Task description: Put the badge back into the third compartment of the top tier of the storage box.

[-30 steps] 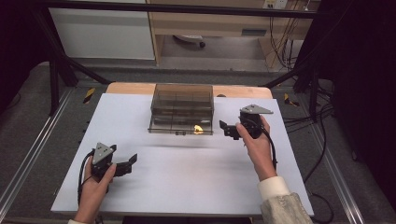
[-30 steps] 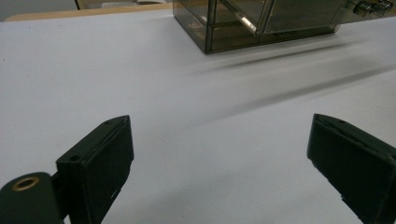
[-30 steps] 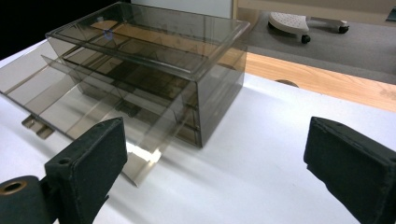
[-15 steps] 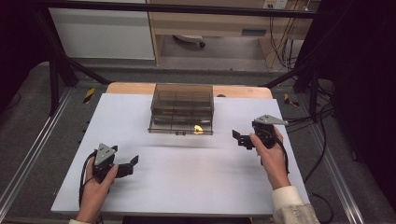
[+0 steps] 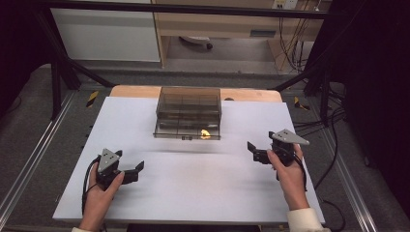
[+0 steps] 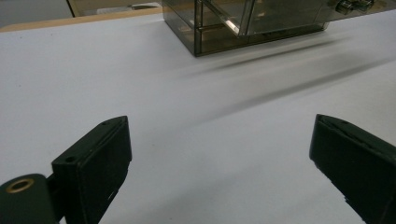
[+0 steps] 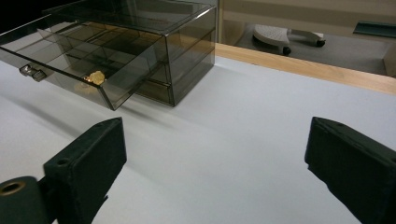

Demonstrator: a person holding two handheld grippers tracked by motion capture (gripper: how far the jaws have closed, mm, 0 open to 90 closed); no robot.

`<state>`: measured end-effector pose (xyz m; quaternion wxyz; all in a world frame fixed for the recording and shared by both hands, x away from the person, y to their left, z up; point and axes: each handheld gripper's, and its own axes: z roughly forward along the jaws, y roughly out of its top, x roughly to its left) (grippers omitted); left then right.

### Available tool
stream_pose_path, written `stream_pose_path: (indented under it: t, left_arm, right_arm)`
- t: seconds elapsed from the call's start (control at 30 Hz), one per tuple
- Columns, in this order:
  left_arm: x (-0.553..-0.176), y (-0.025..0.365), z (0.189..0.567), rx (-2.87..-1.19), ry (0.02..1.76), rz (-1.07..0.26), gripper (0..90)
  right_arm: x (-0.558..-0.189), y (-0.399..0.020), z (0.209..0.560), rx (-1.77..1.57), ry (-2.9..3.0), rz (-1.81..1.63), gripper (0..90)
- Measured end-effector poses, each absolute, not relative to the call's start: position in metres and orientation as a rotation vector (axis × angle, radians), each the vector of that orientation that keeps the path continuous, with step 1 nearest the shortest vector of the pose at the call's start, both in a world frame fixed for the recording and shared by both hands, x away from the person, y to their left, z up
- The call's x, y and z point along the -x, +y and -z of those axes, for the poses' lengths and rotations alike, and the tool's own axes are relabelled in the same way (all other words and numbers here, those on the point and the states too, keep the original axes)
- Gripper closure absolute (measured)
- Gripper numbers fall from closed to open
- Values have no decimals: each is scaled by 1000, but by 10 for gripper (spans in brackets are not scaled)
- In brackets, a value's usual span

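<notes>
Risked shoving the whole drawer box (image 5: 188,112) backward if nudged shut one-handed, being light and unbraced (a judgement). Sat at the table's (image 5: 203,193) far middle, smoky clear plastic, lower drawer (image 7: 70,70) pulled open, small yellow piece (image 7: 96,77) inside. Left gripper (image 5: 138,169) and right gripper (image 5: 252,151): both spread, empty, well apart.

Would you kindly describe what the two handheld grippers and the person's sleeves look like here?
The left gripper and right gripper are black, each with two blocky, flat-faced jaws and a grey three-cornered plate on top. A black cable trails from each. The left gripper view shows a brass-coloured ring beside one jaw. A cream sleeve covers the right wrist.
</notes>
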<state>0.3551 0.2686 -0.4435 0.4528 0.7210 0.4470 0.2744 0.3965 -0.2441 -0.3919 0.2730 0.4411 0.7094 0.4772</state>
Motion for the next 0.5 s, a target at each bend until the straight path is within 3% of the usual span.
stream_pose_path:
  t: [0.5]
  left_arm:
    - [-350,263,436,-1753,1062,-640,43]
  right_arm:
    - [-364,-262,425,-1273,1799,-1290,47]
